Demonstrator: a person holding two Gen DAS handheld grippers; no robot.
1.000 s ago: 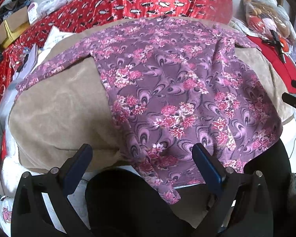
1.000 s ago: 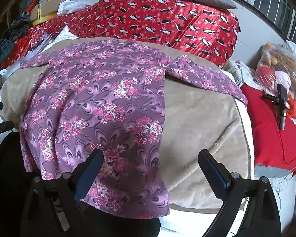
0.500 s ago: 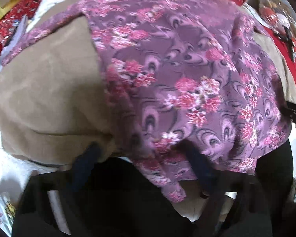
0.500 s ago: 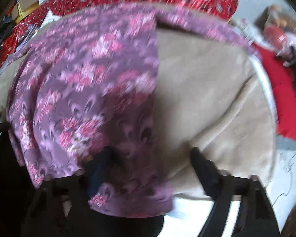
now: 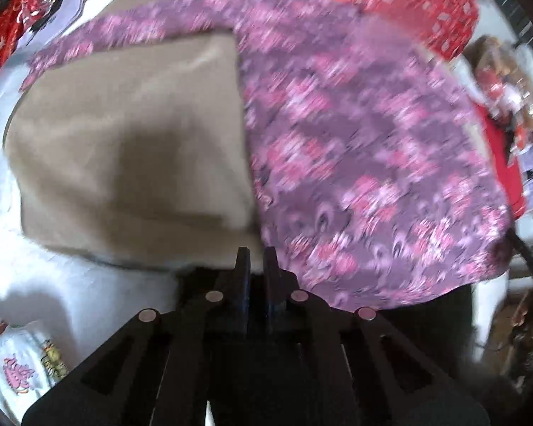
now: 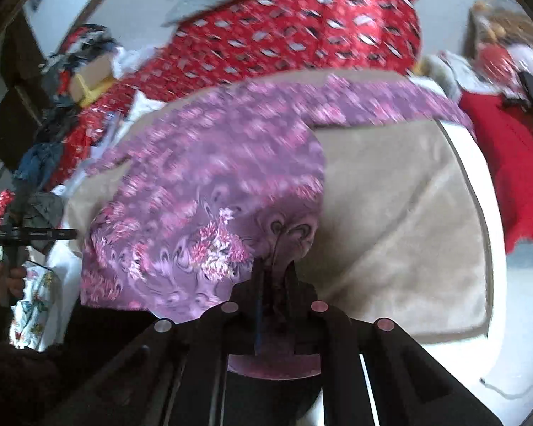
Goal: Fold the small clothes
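While both tools pinch the hem at the bottom of each frame, right tool (image 6: 274, 266) and left tool (image 5: 256, 257) should lift together, keeping the shirt (image 6: 202, 177) taut over the tan cushion (image 6: 401, 220), then carry the hem toward the collar.

purple garment (image 5: 355, 149) with pink and white flowers and dark swirls; plain beige blanket (image 5: 124, 149) beneath; red cover (image 6: 302, 32) with black-and-white marks; black tongs (image 6: 275, 269); plain red cloth (image 6: 508, 163).
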